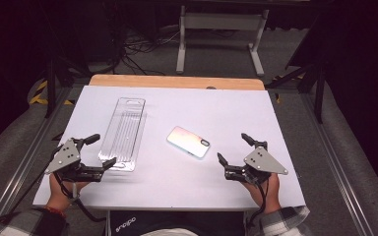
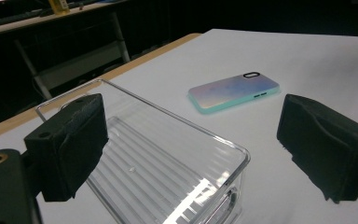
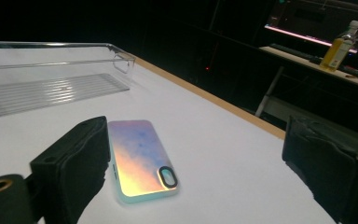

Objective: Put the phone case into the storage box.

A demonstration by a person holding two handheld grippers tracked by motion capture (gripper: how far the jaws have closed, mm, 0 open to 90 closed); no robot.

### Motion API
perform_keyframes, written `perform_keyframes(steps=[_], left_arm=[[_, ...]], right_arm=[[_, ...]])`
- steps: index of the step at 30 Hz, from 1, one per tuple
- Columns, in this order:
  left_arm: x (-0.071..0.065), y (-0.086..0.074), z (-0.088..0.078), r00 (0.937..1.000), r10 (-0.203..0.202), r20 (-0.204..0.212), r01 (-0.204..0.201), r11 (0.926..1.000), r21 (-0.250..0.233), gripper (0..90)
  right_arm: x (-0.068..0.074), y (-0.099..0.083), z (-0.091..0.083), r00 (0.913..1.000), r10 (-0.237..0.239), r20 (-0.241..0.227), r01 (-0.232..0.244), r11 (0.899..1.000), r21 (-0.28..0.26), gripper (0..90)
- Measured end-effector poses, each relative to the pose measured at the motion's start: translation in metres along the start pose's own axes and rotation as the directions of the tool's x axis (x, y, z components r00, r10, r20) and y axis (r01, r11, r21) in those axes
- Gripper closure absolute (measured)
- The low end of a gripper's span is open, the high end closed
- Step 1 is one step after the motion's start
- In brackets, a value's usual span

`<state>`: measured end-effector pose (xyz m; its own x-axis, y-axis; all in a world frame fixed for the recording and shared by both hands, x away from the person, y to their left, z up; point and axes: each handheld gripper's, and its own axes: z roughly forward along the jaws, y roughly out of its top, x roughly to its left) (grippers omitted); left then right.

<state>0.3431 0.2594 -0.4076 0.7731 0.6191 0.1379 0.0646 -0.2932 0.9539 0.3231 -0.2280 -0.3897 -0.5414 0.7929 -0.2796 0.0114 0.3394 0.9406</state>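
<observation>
While both grippers [image 1: 91,151] [image 1: 234,146] sit spread and empty, your right jaw could nudge the phone [image 1: 188,141] and skid it.

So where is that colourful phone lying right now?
In the high view the phone lies flat near the table's middle, right of the clear tray, with the right gripper nearest.

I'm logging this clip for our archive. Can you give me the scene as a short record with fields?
surface: white table
clear tray: empty, lying flat, left of centre
phone case: flat, back up, camera cutout visible, right of the tray and apart from it
left claw: open, at the tray's near end, holding nothing
right claw: open, near the phone case, holding nothing
</observation>
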Motion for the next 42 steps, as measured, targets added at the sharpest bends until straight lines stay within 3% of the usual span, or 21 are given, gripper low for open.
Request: perform_keyframes(steps=[6,13,19,25,31,33,42], left_arm=[[-0.001,-0.002,0.000,1.0000,-0.004,0.006,0.005,1.0000,-0.006,9.1],[0.001,-0.005,0.001,1.0000,-0.001,0.009,0.001,1.0000,0.005,9.9],[0.002,-0.007,0.001,1.0000,-0.009,0.001,0.009,0.9999,0.008,11.4],[0.006,-0.009,0.002,1.0000,-0.005,0.003,0.005,0.9999,0.010,11.1],[0.007,-0.010,0.004,1.0000,-0.007,0.004,0.007,0.9998,0.021,10.7],[0.005,-0.010,0.004,1.0000,0.000,0.005,0.000,0.9998,0.019,10.5],[0.004,-0.012,0.005,1.0000,0.004,-0.001,-0.004,0.9991,0.041,10.8]], right_arm=[[-0.006,-0.008,0.007,0.9954,0.073,-0.062,-0.070,0.997,0.044,22.6],[-0.010,-0.007,0.020,0.9914,0.097,-0.088,-0.090,0.993,0.076,27.4],[-0.014,-0.004,0.030,0.9856,0.125,-0.114,-0.116,0.990,0.078,54.8],[-0.015,0.002,0.041,0.9869,0.119,-0.109,-0.110,0.990,0.086,68.3],[-0.015,0.005,0.055,0.9819,0.154,-0.111,-0.141,0.984,0.111,80.3],[-0.015,0.006,0.061,0.9819,0.163,-0.097,-0.150,0.981,0.122,88.3],[-0.014,0.012,0.100,0.9632,0.237,-0.126,-0.210,0.958,0.197,90.0]])
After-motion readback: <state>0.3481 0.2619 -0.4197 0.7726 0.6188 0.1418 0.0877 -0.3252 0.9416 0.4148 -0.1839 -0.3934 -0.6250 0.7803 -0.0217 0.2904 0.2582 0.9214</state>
